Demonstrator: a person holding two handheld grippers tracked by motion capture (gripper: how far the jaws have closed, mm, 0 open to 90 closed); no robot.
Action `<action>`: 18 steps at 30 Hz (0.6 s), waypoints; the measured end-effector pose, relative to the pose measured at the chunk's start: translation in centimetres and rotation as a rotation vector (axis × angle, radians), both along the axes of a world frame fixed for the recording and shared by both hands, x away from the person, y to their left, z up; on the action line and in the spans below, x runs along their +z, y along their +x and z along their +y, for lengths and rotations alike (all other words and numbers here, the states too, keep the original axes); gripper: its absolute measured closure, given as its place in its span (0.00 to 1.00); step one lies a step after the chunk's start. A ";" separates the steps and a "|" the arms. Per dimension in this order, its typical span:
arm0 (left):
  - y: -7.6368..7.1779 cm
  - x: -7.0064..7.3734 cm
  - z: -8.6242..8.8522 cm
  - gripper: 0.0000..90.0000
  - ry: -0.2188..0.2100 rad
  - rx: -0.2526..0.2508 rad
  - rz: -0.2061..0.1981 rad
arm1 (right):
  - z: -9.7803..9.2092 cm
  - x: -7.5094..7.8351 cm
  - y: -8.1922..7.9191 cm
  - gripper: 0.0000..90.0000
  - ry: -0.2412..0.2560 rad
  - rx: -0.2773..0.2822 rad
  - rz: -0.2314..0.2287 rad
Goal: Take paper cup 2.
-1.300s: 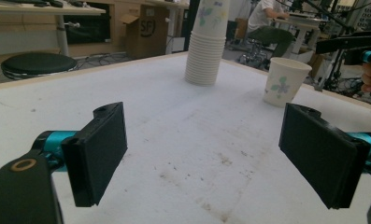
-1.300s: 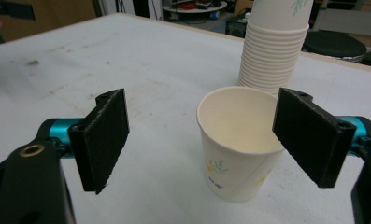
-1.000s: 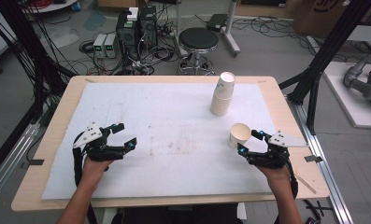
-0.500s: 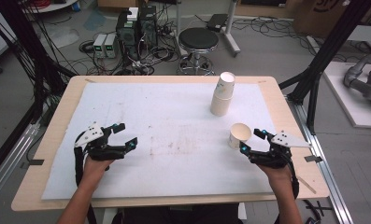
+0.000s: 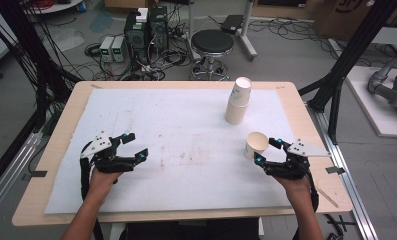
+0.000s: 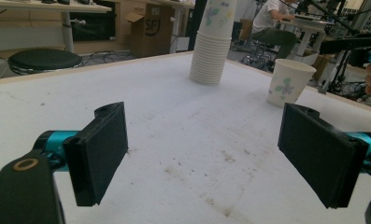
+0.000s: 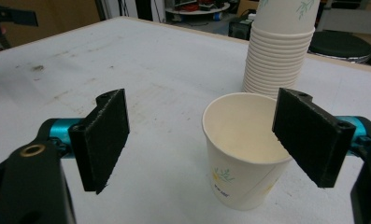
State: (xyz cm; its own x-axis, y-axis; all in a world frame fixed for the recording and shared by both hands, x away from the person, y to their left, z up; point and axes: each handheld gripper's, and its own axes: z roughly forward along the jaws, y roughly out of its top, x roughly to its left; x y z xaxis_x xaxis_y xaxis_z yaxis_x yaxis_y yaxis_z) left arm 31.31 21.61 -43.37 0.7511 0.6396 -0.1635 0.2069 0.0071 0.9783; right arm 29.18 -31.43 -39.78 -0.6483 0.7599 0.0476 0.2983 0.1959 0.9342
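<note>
The single paper cup [image 5: 256,145] stands upright, mouth up, right of centre in the high view, on the white table cover [image 5: 176,125] — and in the right gripper view it sits low and centre-right, its far rim already overlapped by the right-hand jaw. The right gripper [image 5: 271,152] has its jaws wide open around nothing, cup near one pad and not centred in the gap. That is the worry, as I judge it: close from here and one pad meets the thin wall first, nudging or tipping the light cup, or denting the rim if the squeeze comes hard. Behind it, up and to the left in the high view, the stack of cups [image 5: 237,101] leans a little — a sideways shove of the loose cup toward it could topple it. Over at lower left the left gripper [image 5: 128,146] rests above the cover, jaws spread wide, empty, well apart from both cups. Against the frame a second ago, the right gripper has crept a touch closer to the cup; the cup, the stack and the left gripper sit much as they did.
</note>
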 end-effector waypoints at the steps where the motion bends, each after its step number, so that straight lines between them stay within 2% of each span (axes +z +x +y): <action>1: 0.0 0.0 0.0 0.18 0.005 0.000 -0.002 | 0.0 0.0 0.1 0.21 -0.001 0.002 0.005; 10: 0.2 -0.2 -0.4 0.18 0.007 -0.012 0.012 | 0.4 0.5 0.3 0.21 0.000 0.000 0.008; 18: 0.1 -0.1 -0.3 0.18 0.000 -0.009 0.012 | 0.5 1.8 1.0 0.21 -0.014 -0.014 0.009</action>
